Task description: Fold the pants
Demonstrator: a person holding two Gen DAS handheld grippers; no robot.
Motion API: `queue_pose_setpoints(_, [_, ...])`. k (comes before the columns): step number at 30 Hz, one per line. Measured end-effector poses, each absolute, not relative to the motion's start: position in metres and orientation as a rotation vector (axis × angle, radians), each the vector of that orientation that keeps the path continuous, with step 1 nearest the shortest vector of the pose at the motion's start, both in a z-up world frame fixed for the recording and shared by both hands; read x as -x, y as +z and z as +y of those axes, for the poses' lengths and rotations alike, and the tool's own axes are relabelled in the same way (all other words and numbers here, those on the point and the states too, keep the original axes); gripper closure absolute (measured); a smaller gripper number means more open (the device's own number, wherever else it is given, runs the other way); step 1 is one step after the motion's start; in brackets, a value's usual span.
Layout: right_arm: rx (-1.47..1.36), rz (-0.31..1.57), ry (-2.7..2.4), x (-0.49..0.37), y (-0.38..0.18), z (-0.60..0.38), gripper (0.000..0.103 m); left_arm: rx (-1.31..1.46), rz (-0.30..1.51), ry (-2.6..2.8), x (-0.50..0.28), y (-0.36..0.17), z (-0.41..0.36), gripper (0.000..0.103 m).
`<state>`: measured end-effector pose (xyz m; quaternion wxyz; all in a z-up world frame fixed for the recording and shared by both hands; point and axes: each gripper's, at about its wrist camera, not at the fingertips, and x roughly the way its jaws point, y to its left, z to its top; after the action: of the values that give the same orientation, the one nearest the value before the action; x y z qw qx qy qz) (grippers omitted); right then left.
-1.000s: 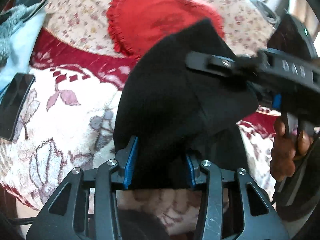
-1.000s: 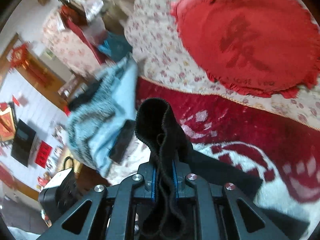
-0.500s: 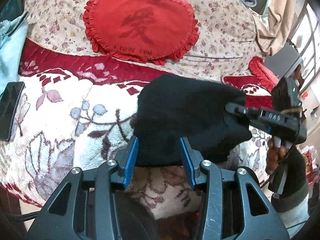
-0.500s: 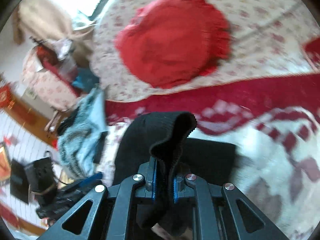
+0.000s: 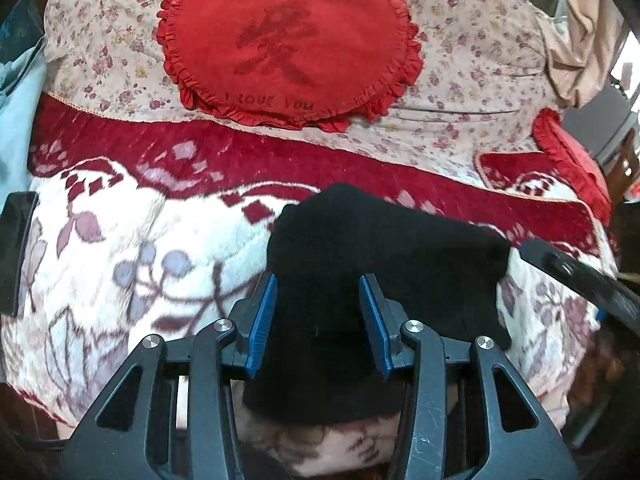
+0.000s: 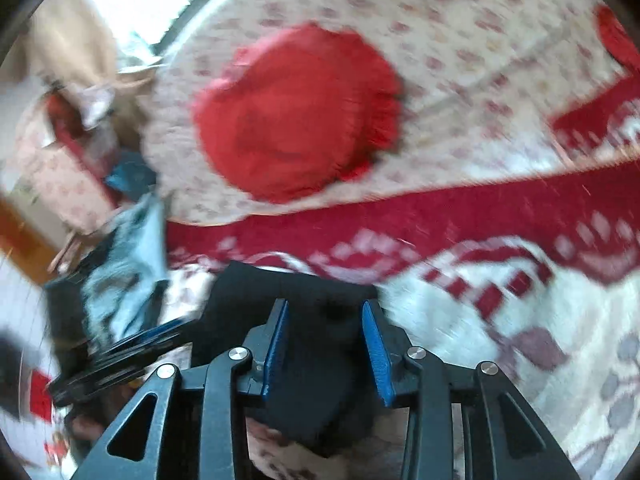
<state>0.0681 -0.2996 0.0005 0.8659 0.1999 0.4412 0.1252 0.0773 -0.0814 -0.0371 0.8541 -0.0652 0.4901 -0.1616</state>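
The black pants [image 5: 372,248] lie bunched in a folded heap on the white and red floral blanket [image 5: 120,240]. My left gripper [image 5: 320,304] is open, its blue-padded fingers [image 5: 262,316] straddling the near part of the heap. My right gripper [image 6: 324,328] is open too, with the pants [image 6: 312,296] lying between and under its fingers [image 6: 376,344]. The right gripper's black finger [image 5: 580,280] shows at the heap's right edge in the left wrist view. The right wrist view is blurred.
A red heart cushion [image 5: 288,40] leans on the flowered sofa back [image 5: 480,32]. A second red cushion [image 5: 576,160] sits at the right. A black phone [image 5: 16,248] lies at the blanket's left edge. Light blue fluffy clothing [image 6: 128,264] is piled at the left.
The right gripper has let go of the pants' waistband and opened. The pants have dropped from held up to lying on the blanket. Both views have shifted as the grippers lowered.
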Motion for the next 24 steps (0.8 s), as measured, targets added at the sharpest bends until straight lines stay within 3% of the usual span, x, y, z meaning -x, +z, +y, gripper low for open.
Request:
queue_pose_setpoints(4, [-0.324, 0.97, 0.347, -0.09, -0.011, -0.264, 0.067, 0.12, 1.053, -0.301, -0.096, -0.046, -0.094, 0.059])
queue_pose_setpoints(7, [-0.269, 1.056, 0.279, -0.109, -0.04, -0.257, 0.067, 0.122, 1.075, -0.279, -0.108, -0.054, -0.095, 0.047])
queue_pose_setpoints(9, [-0.286, 1.103, 0.266, -0.118, -0.059, -0.26, 0.067, 0.142, 1.087, -0.274, -0.113, -0.06, -0.093, 0.043])
queue_pose_setpoints(24, [-0.164, 1.132, 0.295, -0.061, -0.028, -0.241, 0.067, 0.126, 1.062, -0.27, -0.078, -0.048, -0.084, 0.042])
